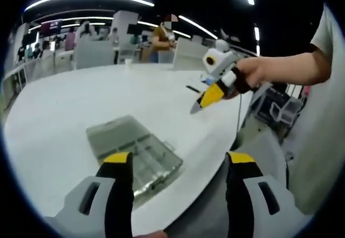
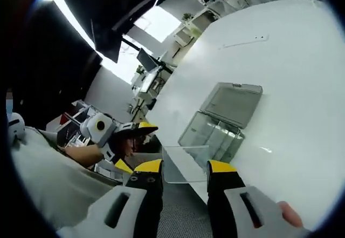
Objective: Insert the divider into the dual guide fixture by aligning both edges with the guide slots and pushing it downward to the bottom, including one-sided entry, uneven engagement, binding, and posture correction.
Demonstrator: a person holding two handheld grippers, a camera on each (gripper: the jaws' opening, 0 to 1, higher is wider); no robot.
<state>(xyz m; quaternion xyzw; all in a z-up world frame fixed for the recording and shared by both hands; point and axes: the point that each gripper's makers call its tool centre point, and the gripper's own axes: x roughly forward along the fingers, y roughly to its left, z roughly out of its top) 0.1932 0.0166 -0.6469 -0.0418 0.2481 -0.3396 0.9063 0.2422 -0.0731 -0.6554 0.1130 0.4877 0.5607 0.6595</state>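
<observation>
Right gripper (image 2: 184, 169) is clamped on a clear divider (image 2: 186, 162), held in the air at the table's (image 2: 291, 76) edge. The open fixture (image 2: 223, 122) lies on the table at 1 o'clock from the divider. Left gripper (image 1: 180, 160), jaws apart and empty, hovers with the fixture (image 1: 135, 151) just left of centre.

Fixture (image 1: 135, 154) on table (image 1: 64, 103), near edge.

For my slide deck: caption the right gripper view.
Right hand-held gripper holds a clear plastic divider above the open transparent compartment box on the white table.
</observation>
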